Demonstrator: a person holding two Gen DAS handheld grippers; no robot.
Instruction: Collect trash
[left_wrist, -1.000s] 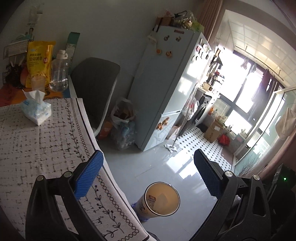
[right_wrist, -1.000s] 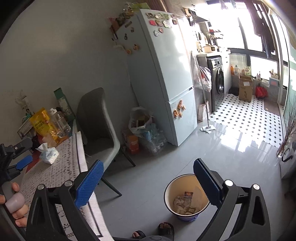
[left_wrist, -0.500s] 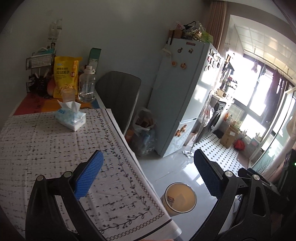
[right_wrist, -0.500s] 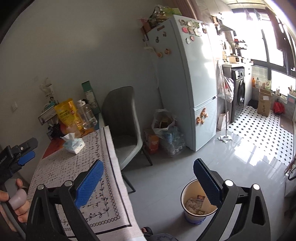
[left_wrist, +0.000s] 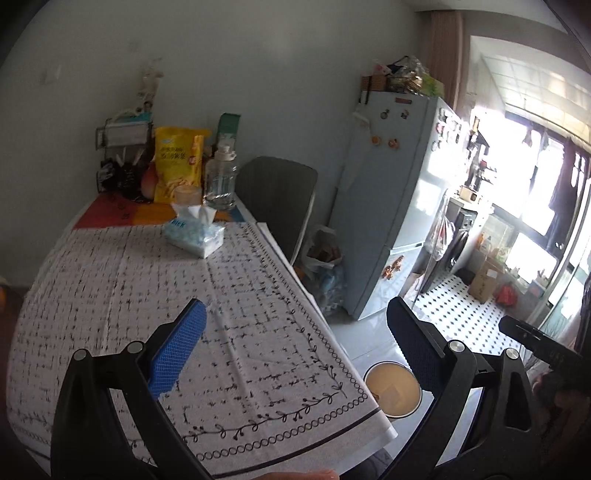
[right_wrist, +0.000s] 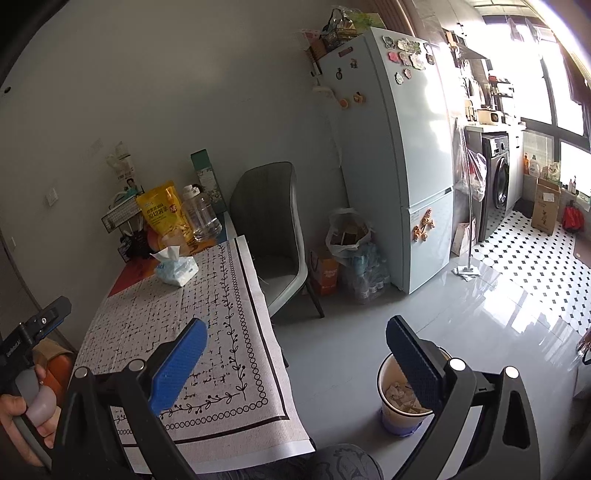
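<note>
A round trash bin (right_wrist: 402, 402) with a blue base stands on the grey floor right of the table, with crumpled paper inside. It also shows in the left wrist view (left_wrist: 392, 389). My left gripper (left_wrist: 295, 350) is open and empty above the table's near right corner. My right gripper (right_wrist: 295, 354) is open and empty, held between the table edge and the bin. The patterned tablecloth (left_wrist: 184, 314) shows no loose trash in either view.
A tissue pack (left_wrist: 194, 236), a yellow snack bag (left_wrist: 177, 162) and a water bottle (left_wrist: 220, 181) stand at the table's far end. A grey chair (right_wrist: 273, 236), bags (right_wrist: 347, 236) and a fridge (right_wrist: 406, 147) lie beyond.
Both grippers have risen and swung left, from over the bin toward the table. The table now fills more of both views. Both stay open and empty.
</note>
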